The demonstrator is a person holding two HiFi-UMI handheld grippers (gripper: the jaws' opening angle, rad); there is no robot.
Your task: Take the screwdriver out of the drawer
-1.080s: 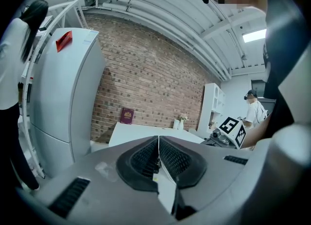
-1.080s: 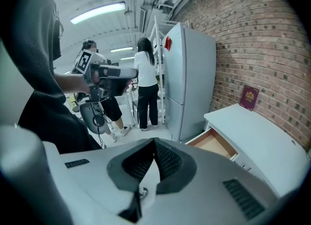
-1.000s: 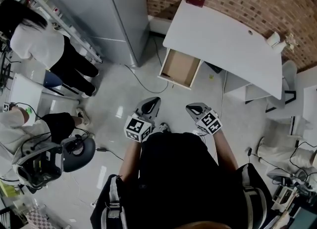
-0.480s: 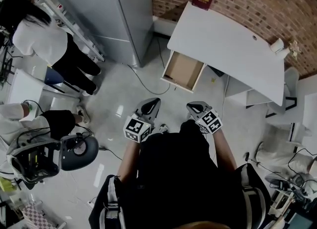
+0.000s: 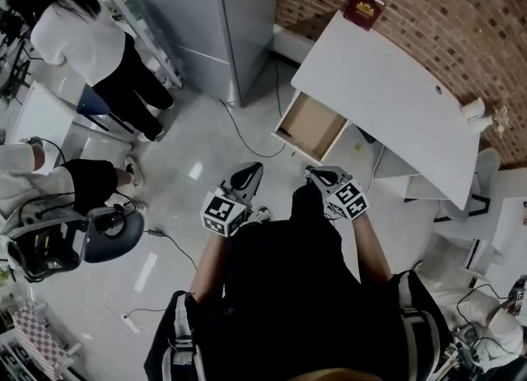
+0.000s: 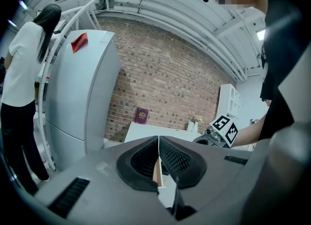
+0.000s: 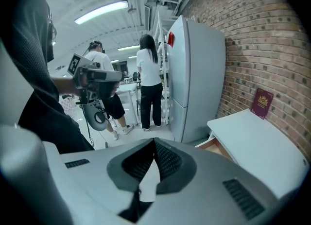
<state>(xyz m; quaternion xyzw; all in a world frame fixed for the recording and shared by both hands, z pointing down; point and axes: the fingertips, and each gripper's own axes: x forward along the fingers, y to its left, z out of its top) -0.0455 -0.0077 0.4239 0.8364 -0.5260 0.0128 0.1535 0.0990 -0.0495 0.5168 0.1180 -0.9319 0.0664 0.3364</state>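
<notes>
Black top (image 5: 284,289); grey, marker-tagged left claw (image 5: 255,167), right claw (image 5: 312,171).

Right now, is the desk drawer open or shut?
Open. The drawer stands pulled out from under the white desk, its brown inside exposed in the head view.

Standing on the floor (image 5: 206,149) at one o'clock: white counter (image 5: 387,91), carrying a maroon book (image 5: 364,7) at its twelve o'clock corner, small pale items (image 5: 476,110) at three o'clock, showing its drawer (image 5: 311,127) open at seven o'clock.
</notes>
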